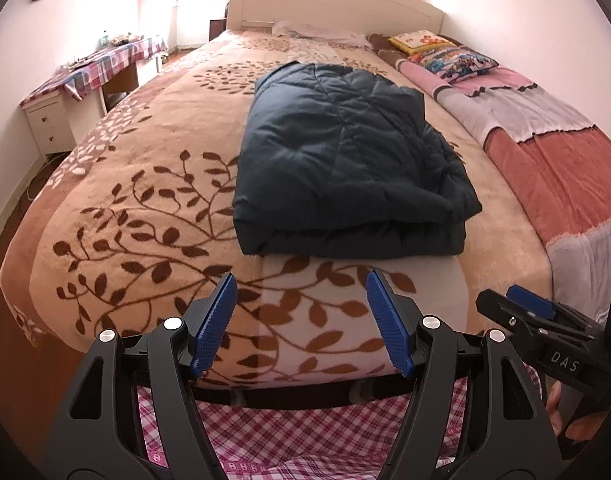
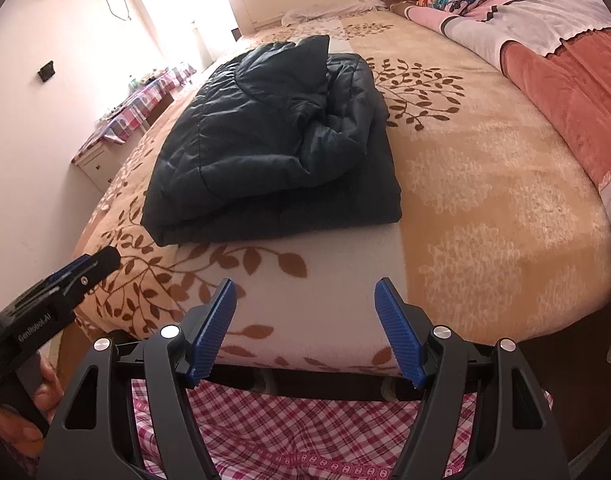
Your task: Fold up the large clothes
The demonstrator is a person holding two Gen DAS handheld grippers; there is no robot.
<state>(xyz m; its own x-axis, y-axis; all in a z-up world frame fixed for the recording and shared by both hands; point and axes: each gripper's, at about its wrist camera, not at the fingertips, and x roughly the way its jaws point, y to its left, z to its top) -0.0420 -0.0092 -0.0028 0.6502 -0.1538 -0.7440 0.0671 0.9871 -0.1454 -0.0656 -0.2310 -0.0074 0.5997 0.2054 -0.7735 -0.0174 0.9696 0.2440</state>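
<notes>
Far left, against the wall: desk point(image 1: 85, 68) under a checked cloth, small clutter on it, not part of the job.

Left gripper point(image 1: 301, 320): jaws spread wide, nothing between them but bedspread point(image 1: 145, 208). It hangs over the foot of the bed, clear of the cloth. From the right wrist view its tip shows at lower left, a hand point(image 2: 45, 384) on the grip.

Centre: jacket point(image 1: 345, 160), dark quilted, lies on the bedspread just beyond both grippers, nearer the foot than the headboard point(image 1: 329, 0). Already a compact stack: at least two thick layers show at the near edge, a folded flap lying over the top. The right side is untidier; in the right wrist view a rumpled lobe point(image 2: 337, 120) bunches up and the top layer sits askew on the lower.

Right gripper point(image 2: 305, 328): jaws likewise spread, empty, above the pale strip at the bed's foot, not touching the jacket.

Far right: pink and rust blanket point(image 1: 545, 152), pillows point(image 1: 445, 56) near the head.

Judgement: folding looks largely done. What may remain is one more fold in half, or only squaring the bundle and flattening that right-hand bulge. Neither gripper holds cloth, so no fold is underway.
</notes>
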